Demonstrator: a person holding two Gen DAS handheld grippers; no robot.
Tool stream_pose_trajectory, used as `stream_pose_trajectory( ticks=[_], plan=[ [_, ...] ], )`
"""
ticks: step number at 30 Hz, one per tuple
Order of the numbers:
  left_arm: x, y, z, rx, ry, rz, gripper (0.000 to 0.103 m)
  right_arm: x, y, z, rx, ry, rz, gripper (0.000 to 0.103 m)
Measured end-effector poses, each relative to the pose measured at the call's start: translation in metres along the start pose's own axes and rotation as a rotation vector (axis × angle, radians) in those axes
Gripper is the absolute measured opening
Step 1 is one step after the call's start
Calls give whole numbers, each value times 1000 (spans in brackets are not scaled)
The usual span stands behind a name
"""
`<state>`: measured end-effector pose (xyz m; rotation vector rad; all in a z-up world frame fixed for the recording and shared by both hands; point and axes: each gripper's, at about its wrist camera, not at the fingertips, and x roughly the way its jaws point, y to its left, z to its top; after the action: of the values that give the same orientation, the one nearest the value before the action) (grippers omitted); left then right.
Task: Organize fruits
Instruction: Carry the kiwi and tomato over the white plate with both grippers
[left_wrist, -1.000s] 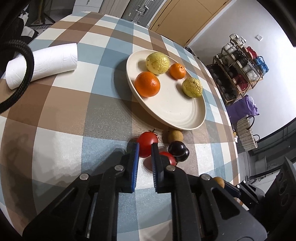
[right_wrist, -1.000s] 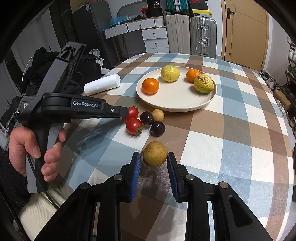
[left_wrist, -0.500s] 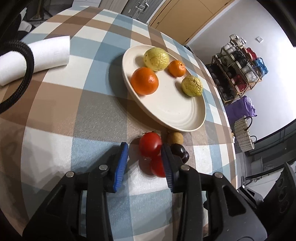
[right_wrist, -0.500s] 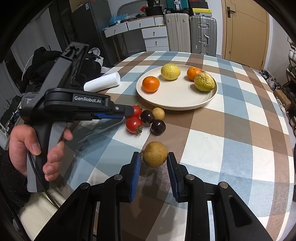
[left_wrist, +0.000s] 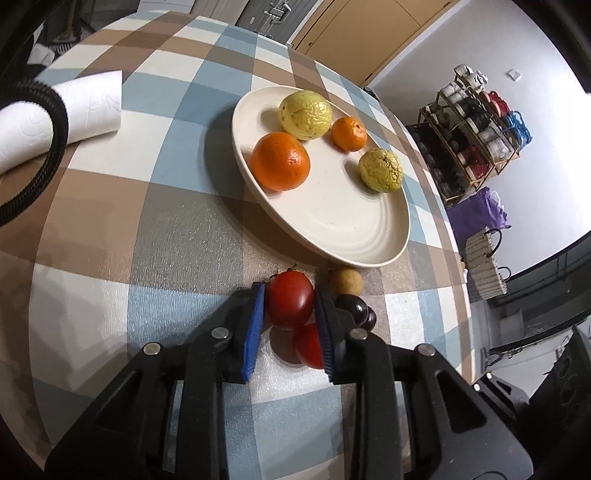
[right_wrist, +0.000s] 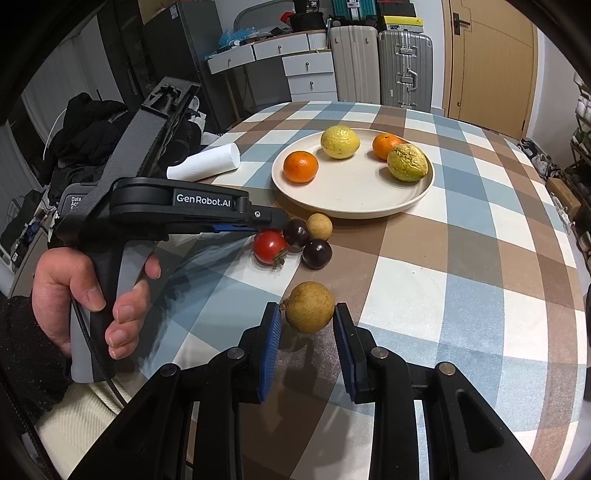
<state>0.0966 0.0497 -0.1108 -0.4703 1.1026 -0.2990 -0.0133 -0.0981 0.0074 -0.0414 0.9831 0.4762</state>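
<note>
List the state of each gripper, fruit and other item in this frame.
Left gripper: fingers around a tomato, closing on it.
Right gripper: open, brown fruit between its fingers, gaps both sides.
Second tomato: on the table.
Plate: holds two oranges and two yellow fruits.
Paper roll: lying on its side.

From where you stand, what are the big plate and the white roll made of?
Plate: probably glazed ceramic or melamine; cream, smooth, with soft sheen and concentric ridges. White roll: paper towel, matte, with a faint embossed pattern and a soft rolled edge.
</note>
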Motion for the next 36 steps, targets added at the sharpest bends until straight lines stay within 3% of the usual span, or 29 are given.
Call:
stream_pose_trajectory(
  ticks=[4, 11, 18, 27, 36],
  plan=[
    [-3, 4, 0, -34, 0, -7, 24, -1, -1, 0, 3, -3, -2, 30],
    [-35, 3, 8, -58, -85, -40, 24, -6, -4, 2, 16, -32, 24, 30],
    [-63, -8, 41, -20, -154, -84, 24, -13, -9, 20, 10, -91, 62, 30],
    [-37, -6, 111, 3, -146, -65, 24, -6, -44, 76, 85, -136, 85, 30],
    [10, 3, 140, -4, -67, -110, 24, 50, -56, 139, 127, -99, 124, 30]
  ],
)
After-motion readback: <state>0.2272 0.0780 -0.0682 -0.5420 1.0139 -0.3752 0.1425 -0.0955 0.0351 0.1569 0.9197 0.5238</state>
